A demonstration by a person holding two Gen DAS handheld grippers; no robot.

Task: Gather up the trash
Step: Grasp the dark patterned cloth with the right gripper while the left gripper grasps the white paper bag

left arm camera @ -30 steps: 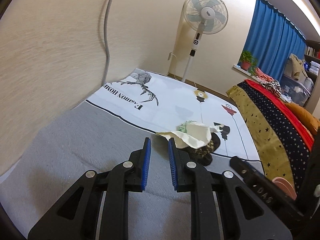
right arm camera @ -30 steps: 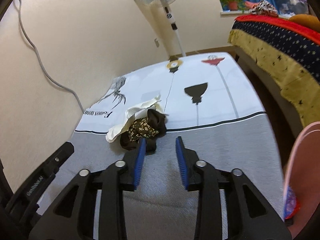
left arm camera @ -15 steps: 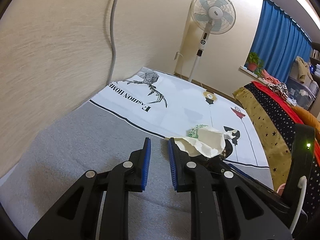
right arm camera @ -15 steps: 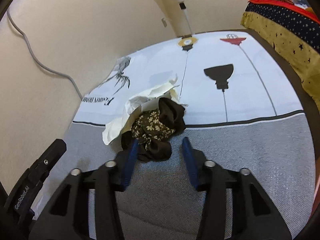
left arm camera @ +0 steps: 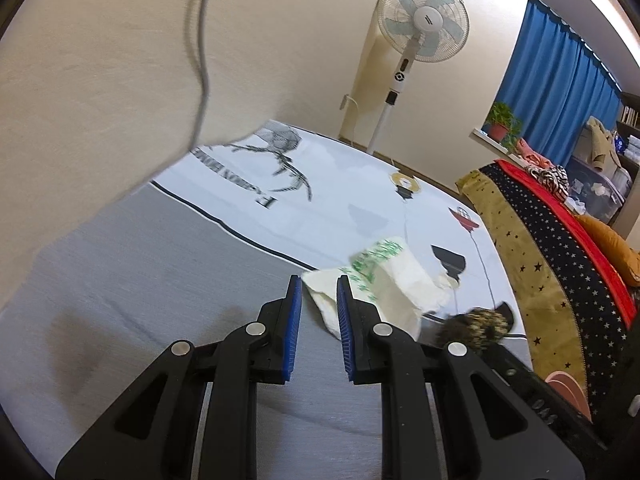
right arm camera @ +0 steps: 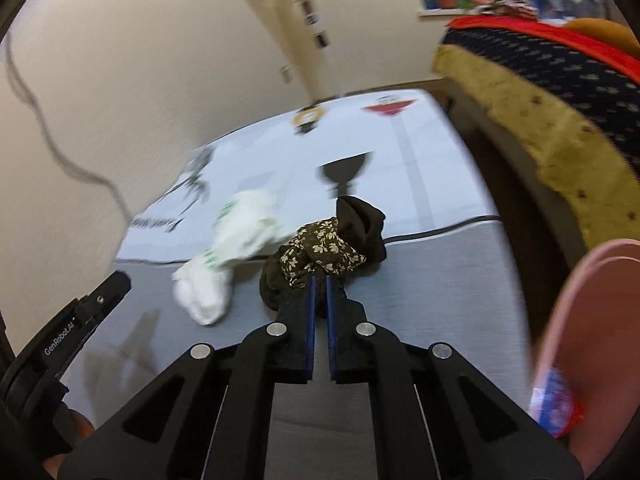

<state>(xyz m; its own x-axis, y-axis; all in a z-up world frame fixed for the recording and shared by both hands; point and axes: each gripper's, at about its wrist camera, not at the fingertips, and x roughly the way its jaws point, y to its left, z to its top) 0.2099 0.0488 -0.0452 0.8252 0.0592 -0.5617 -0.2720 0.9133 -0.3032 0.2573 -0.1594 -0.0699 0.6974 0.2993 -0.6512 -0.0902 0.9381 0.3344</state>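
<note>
Trash on the floor mat

Paper bag lies left of the cloth bundle; fan stands behind, bed right.

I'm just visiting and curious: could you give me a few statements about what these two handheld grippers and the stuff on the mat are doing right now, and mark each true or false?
1. The right gripper is shut on the dark floral cloth. True.
2. The left gripper is clamped on the white crumpled paper. False: its jaws stand apart with nothing gripped between them; the paper lies just ahead of them.
3. The white crumpled paper lies to the left of the dark floral cloth in the right wrist view. True.
4. The standing fan lies tipped over on the mat. False: it stands upright by the wall.
5. The curtain is red. False: it is blue.
</note>
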